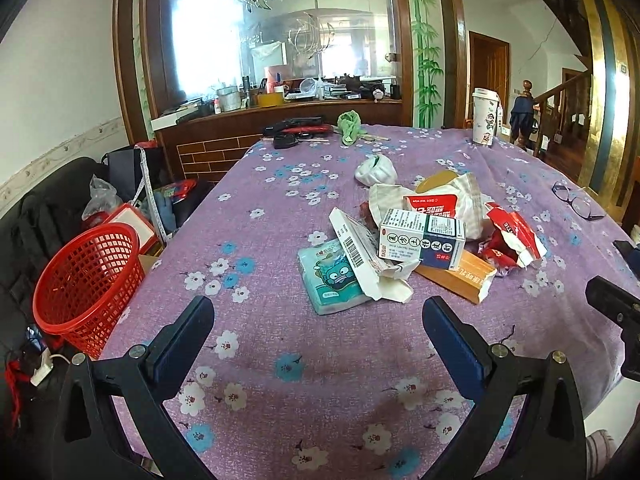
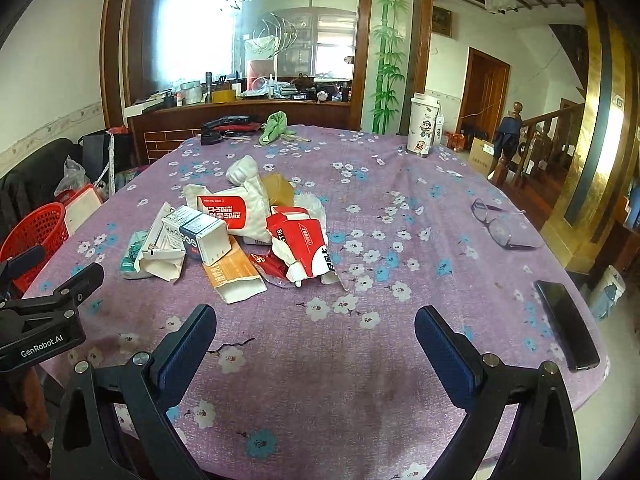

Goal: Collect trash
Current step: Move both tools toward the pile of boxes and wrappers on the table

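Observation:
A heap of trash lies mid-table on the purple flowered cloth [image 1: 280, 360]: a white and blue medicine box [image 1: 422, 242] [image 2: 200, 236], a teal tissue pack [image 1: 332, 280], an orange carton [image 1: 460, 276] [image 2: 236, 276], a torn red and white box [image 1: 516, 236] [image 2: 304, 248], a white pouch with a red label [image 2: 232, 212] and a crumpled white wad [image 1: 376, 170]. My left gripper [image 1: 318, 320] is open just short of the heap, nothing between its fingers. My right gripper [image 2: 316, 328] is open too, near the orange carton. A red mesh basket [image 1: 90, 280] [image 2: 34, 232] stands beside the table's left edge.
Glasses [image 2: 500, 226], a black phone [image 2: 566, 324], a tall paper cup [image 2: 422, 126], a green cloth [image 1: 350, 126] and black items [image 1: 296, 130] also lie on the table. Bags and clutter crowd the floor by the basket. A mirrored sideboard stands behind.

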Demonstrator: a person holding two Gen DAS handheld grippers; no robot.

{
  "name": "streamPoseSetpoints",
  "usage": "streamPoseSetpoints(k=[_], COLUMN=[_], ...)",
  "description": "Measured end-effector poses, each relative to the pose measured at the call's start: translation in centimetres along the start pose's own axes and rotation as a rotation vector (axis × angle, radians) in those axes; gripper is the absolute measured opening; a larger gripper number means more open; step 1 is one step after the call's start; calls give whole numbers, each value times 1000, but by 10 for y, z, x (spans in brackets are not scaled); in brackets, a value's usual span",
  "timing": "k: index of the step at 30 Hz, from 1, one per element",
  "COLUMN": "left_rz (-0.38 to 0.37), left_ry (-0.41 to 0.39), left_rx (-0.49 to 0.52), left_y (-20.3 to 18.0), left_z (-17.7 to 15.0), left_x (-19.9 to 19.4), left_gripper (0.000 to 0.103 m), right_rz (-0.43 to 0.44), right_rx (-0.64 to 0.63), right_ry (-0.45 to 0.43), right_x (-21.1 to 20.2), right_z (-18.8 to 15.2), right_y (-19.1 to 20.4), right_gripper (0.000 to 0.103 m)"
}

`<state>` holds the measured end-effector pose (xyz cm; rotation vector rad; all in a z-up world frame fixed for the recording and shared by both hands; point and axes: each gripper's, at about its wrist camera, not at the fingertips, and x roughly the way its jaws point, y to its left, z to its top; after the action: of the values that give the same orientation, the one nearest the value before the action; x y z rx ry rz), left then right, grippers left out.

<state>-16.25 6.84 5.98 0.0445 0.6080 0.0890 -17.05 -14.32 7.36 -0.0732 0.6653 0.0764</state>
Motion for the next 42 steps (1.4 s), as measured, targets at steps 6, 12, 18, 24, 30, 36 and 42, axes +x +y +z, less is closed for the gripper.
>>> streamPoseSetpoints(k=[6,12,18,24,30,36,42], left_rz=[-2,-1,-2,-3,-3,-6,-11], left_ry=[5,6,10,10,13,20,31], left_rx=[-1,5,7,6,8,10,13], left_y=[0,1,1,0,-1,0,0], left_z=[0,0,0,0,-1,-3,-5], left_x=[1,1,2,2,3,4,7], left_gripper=[103,103,103,103,103,103,103], right_rz=[10,20,28,35,37,46,52], right_rx=[-11,-5,-1,4,6,12,17], right_ry=[13,22,28,36,39,51,58], right_x=[3,5,6,8,9,12,15], right_z=[1,0,0,0,0,-1,-1], right_y=[4,4,3,4,3,3,2], right_gripper=[101,101,101,101,101,101,101])
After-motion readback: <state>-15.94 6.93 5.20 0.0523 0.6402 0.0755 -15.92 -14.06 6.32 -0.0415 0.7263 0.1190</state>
